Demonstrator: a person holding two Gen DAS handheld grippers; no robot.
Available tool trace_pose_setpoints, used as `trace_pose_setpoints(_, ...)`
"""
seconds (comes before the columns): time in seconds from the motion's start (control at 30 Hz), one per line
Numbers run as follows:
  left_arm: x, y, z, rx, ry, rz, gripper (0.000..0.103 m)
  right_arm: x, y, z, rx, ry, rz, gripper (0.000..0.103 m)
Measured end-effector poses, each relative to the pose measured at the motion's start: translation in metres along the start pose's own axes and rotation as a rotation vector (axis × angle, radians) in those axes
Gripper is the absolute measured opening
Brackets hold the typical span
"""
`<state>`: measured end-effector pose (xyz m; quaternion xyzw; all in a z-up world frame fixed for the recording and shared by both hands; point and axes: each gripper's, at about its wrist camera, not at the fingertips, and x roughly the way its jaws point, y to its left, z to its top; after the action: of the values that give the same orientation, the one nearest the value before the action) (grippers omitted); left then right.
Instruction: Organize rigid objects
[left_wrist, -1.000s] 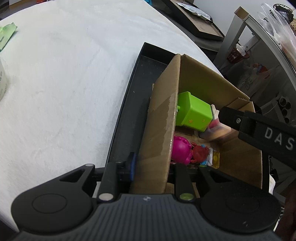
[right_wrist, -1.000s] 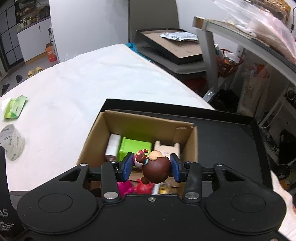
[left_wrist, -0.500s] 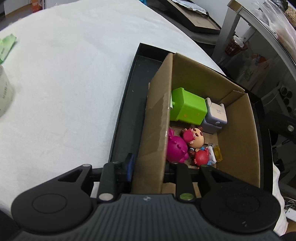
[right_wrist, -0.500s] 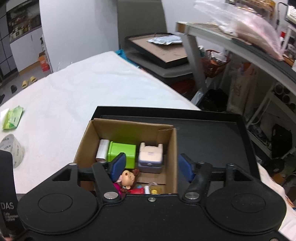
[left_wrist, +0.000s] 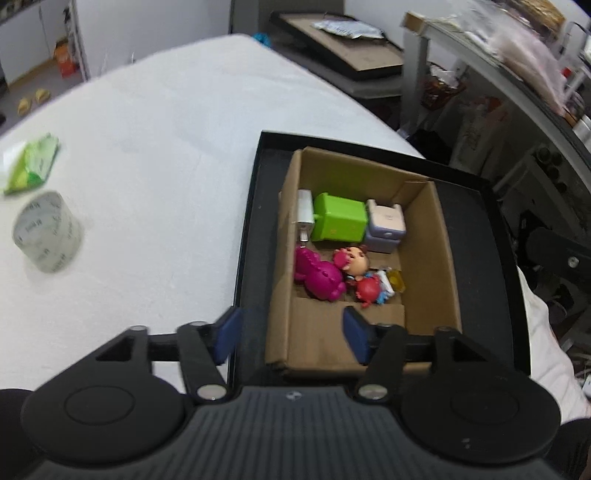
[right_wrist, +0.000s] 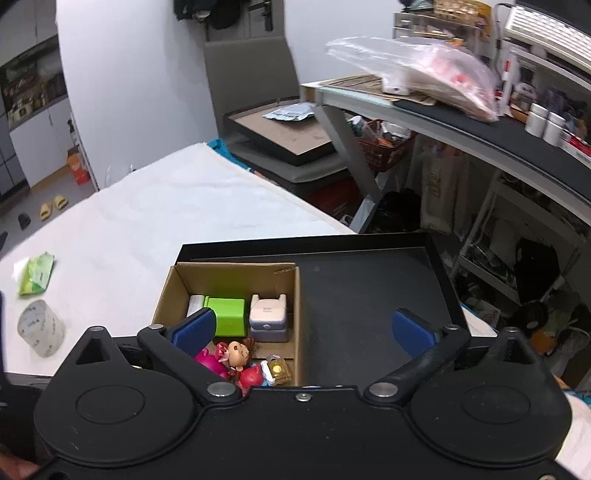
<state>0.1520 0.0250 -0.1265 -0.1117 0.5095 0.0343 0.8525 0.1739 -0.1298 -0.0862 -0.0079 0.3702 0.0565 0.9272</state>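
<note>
A tape roll (left_wrist: 47, 236) and a green packet (left_wrist: 31, 164) are lying close together on the white surface (left_wrist: 166, 147).

Open lane on the right of the black tray, crowded cardboard box on its left

The cardboard box (right_wrist: 236, 291) takes the left part of the black tray (right_wrist: 369, 291); its upright walls fence in a green cube (left_wrist: 340, 218), a grey-white block (left_wrist: 386, 225), a magenta toy (left_wrist: 319, 275) and a doll figure (left_wrist: 354, 262), leaving bare floor only at the near and right side inside. Right of the box the tray bottom lies bare. On the white surface (left_wrist: 166, 147), a tape roll (left_wrist: 46, 236) and a green packet (left_wrist: 31, 168) sit well apart from the tray, with open cloth between.
</note>
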Motion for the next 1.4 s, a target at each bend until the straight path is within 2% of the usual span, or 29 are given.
trace_pose_setpoints(0.2,-0.034,-0.022,-0.008,0.069,-0.026,-0.004,0.075,-0.03,-0.018,-0.006,0.048,-0.006,0.021,0.103)
trace_pose_setpoints(0.4,-0.063,-0.035,-0.018,0.097,-0.053,0.004,0.084,-0.058,-0.038,-0.013,0.095,-0.01,0.05,0.103)
trace_pose_setpoints(0.6,-0.084,-0.043,-0.03,0.103,-0.062,0.007,0.087,-0.084,-0.053,-0.02,0.117,-0.024,0.094,0.103)
trace_pose_setpoints(0.7,-0.09,-0.044,-0.035,0.103,-0.06,0.049,0.089,-0.094,-0.058,-0.022,0.128,-0.021,0.093,0.103)
trace_pose_setpoints(0.87,-0.105,-0.042,-0.045,0.101,-0.074,0.066,0.09,-0.109,-0.058,-0.029,0.099,-0.024,0.08,0.103)
trace_pose_setpoints(1.07,-0.122,-0.043,-0.056,0.096,-0.09,0.06,0.09,-0.12,-0.063,-0.036,0.117,-0.005,0.074,0.103)
trace_pose_setpoints(1.4,-0.15,-0.044,-0.07,0.113,-0.128,0.037,0.09,-0.153,-0.071,-0.046,0.075,-0.034,0.032,0.103)
